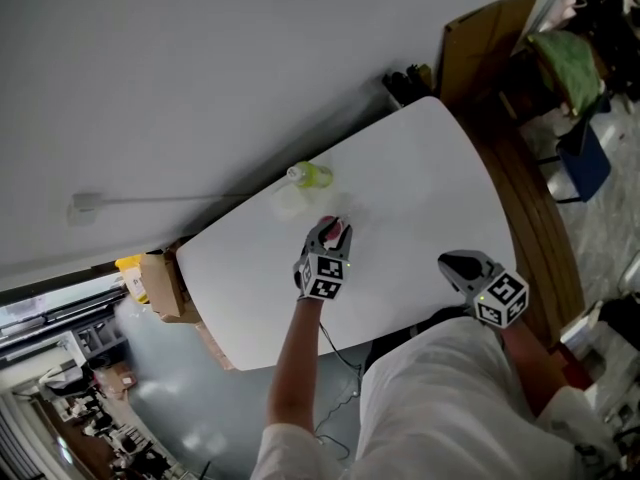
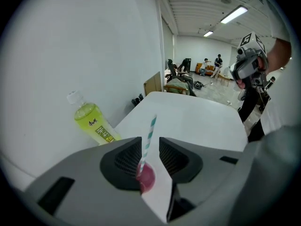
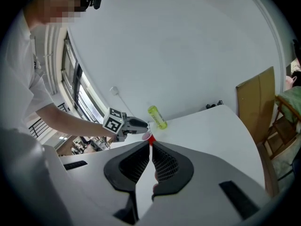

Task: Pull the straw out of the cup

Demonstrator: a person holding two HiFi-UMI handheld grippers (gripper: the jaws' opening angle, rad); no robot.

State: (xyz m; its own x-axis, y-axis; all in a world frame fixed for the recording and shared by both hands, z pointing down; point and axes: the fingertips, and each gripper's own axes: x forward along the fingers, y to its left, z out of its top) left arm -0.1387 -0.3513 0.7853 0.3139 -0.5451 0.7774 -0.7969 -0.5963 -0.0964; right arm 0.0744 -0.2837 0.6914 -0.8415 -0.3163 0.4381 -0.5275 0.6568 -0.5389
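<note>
A small red cup (image 2: 146, 177) stands on the white table (image 1: 420, 188) with a teal-and-white striped straw (image 2: 150, 129) rising from it. My left gripper (image 2: 150, 142) is open, its jaws on either side of the cup and straw without pressing on them. The head view shows that gripper (image 1: 331, 232) over the cup (image 1: 335, 234) near the table's middle. My right gripper (image 1: 458, 264) hovers at the table's near edge with nothing in it. In its own view the right gripper (image 3: 150, 150) has its jaws closed tip to tip, aimed at the cup (image 3: 149, 138).
A yellow-green drink bottle (image 1: 311, 175) lies on the table by the wall, just beyond the cup. A brown board (image 1: 485, 38) leans at the far right corner. A cardboard box (image 1: 163, 284) sits off the table's left end. Chairs (image 1: 585, 158) stand to the right.
</note>
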